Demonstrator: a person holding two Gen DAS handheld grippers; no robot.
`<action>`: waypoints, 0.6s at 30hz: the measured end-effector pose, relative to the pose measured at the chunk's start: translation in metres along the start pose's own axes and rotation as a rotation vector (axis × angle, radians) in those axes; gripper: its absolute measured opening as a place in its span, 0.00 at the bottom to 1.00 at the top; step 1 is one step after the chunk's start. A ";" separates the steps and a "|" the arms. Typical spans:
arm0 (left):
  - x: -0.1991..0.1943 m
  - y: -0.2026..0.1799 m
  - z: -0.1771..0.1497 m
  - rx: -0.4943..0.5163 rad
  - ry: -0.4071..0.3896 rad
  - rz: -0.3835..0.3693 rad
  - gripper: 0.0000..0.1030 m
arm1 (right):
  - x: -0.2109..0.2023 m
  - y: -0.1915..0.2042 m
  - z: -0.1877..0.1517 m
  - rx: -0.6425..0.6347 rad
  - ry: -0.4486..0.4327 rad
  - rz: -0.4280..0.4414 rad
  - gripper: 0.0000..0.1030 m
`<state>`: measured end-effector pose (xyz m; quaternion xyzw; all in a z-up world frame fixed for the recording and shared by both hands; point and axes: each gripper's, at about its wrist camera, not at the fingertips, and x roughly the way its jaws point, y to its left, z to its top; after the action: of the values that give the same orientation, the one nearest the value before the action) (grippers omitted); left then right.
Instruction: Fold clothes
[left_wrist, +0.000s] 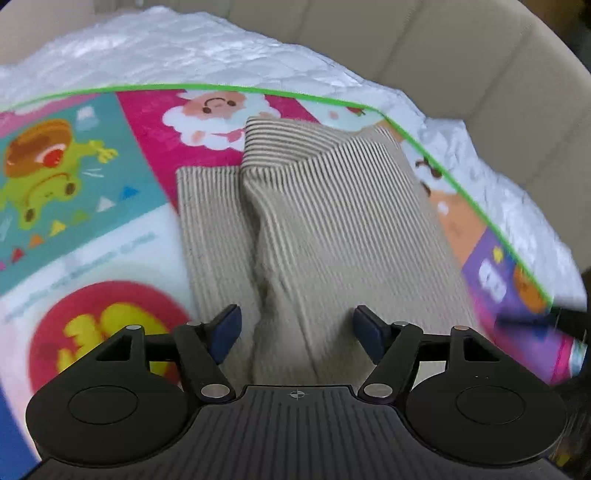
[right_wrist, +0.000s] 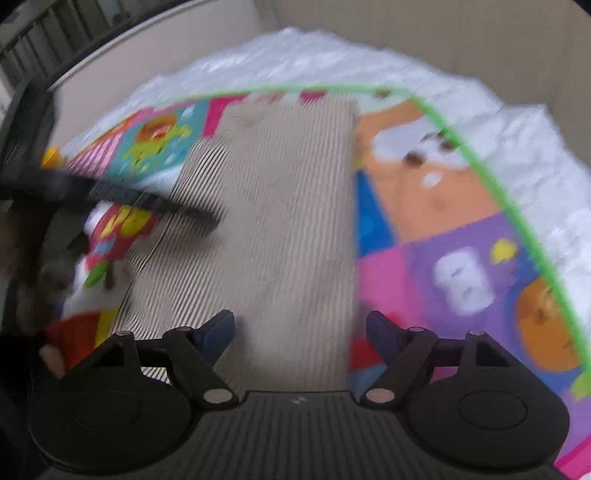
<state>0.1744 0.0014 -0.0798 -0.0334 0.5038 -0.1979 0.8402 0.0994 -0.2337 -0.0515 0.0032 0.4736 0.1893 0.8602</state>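
While both my grippers tilt down over the bed, the striped beige garment (left_wrist: 325, 221) lies on a bright cartoon play mat (left_wrist: 85, 206) edged in green, itself spread on a white quilt (left_wrist: 177, 48). From the left wrist view, my left gripper (left_wrist: 297, 334) has its fingers spread, a raised fold of the garment between the blue pads but not pressed by them. Garment's far end is doubled over, a narrower strip showing to its left. Right wrist view is blurred: right gripper (right_wrist: 300, 334) fingers spread over the garment's near edge, nothing pinched. A dark bar (right_wrist: 147, 203) crosses the garment's left side; I cannot tell what it is.
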 end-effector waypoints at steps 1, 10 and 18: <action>-0.001 0.000 -0.002 0.009 0.001 0.004 0.71 | -0.001 -0.002 0.005 0.004 -0.020 -0.011 0.77; -0.004 0.002 -0.009 0.072 0.000 0.036 0.74 | 0.015 0.003 0.001 -0.055 0.051 -0.105 0.85; -0.006 0.003 -0.011 0.079 0.010 0.038 0.81 | -0.005 0.055 -0.024 -0.390 0.152 -0.060 0.63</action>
<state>0.1638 0.0073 -0.0810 0.0105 0.5004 -0.2019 0.8419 0.0593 -0.1890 -0.0506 -0.1917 0.4912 0.2514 0.8116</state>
